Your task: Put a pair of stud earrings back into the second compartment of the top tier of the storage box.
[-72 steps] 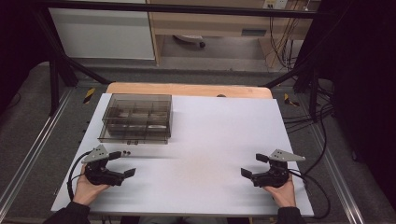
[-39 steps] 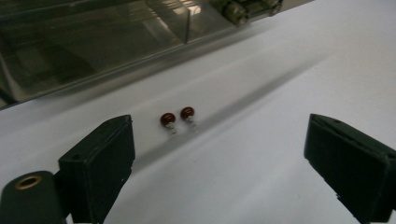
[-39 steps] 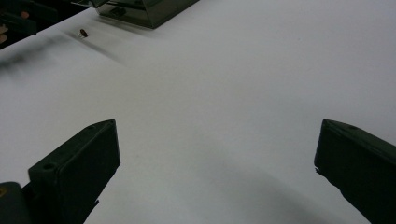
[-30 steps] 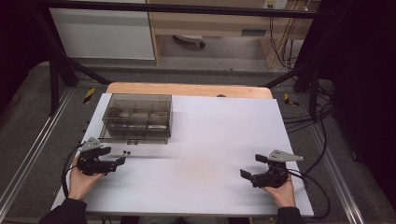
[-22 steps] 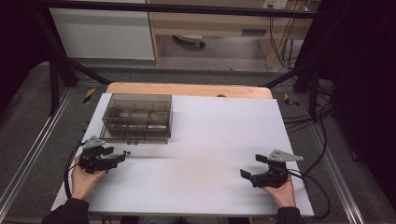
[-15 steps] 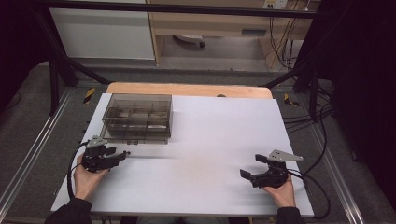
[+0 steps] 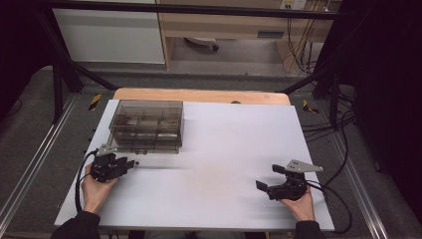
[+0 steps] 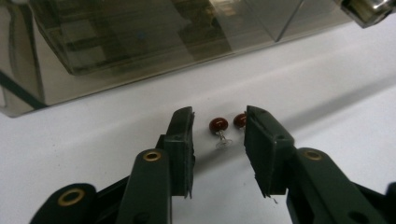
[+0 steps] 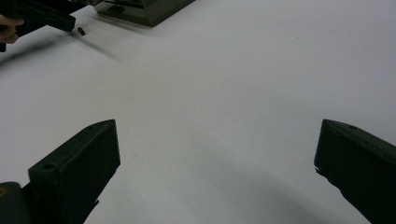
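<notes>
Just between the closing, still-parted left gripper [image 8: 218, 130] jaws, two red-headed pins [image 8: 218, 124], ungripped.

Two small studs [image 8: 218, 124] lie on the white table [image 7: 224, 164], just in front of the smoky clear box [image 7: 147, 125]. Each has a rounded dark-red head, glossy, like a bead. The left one lies on its side with a thin pale post running toward the camera and ending in a clear flat disc (a backing, by the look of it). The second stud [image 8: 240, 120] lies just beside it to the right, its head partly hidden, so its post cannot be made out. The two heads sit close together, whether touching cannot be told. Both lie apart from the box wall.
</notes>
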`<state>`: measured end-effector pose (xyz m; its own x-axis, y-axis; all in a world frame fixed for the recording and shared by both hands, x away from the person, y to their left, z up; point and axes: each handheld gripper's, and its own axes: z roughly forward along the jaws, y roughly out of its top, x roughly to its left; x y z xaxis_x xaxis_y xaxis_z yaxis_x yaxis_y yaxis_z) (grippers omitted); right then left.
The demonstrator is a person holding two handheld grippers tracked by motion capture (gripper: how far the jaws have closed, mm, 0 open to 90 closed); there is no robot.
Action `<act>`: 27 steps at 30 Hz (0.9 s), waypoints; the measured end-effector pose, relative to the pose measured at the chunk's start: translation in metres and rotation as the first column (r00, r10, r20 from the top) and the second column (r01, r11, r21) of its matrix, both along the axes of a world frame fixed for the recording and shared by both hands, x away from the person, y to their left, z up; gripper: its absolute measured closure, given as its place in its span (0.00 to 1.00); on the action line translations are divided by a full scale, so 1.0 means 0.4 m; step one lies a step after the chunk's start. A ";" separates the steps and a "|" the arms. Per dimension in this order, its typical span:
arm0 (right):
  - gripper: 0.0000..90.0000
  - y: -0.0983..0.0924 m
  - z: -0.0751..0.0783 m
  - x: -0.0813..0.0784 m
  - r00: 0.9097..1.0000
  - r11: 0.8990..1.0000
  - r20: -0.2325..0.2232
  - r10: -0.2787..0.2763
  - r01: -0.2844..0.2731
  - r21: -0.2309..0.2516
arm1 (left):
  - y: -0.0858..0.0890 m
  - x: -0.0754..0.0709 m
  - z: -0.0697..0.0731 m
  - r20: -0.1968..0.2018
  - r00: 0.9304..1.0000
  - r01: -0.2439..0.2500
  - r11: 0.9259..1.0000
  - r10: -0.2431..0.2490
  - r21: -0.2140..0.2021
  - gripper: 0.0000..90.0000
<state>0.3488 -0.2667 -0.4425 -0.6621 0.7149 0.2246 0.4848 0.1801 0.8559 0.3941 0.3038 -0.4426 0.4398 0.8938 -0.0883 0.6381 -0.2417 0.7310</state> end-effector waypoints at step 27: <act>0.01 -0.001 0.001 0.000 1.000 1.000 0.000 0.001 -0.001 -0.001 | -0.022 0.008 -0.016 -0.005 1.000 0.001 0.999 0.000 0.051 0.88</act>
<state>0.3488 -0.2670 -0.4423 -0.6627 0.7145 0.2243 0.4850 0.1813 0.8555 0.3973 0.2948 -0.4492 0.4398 0.8970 -0.0443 0.6413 -0.2791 0.7147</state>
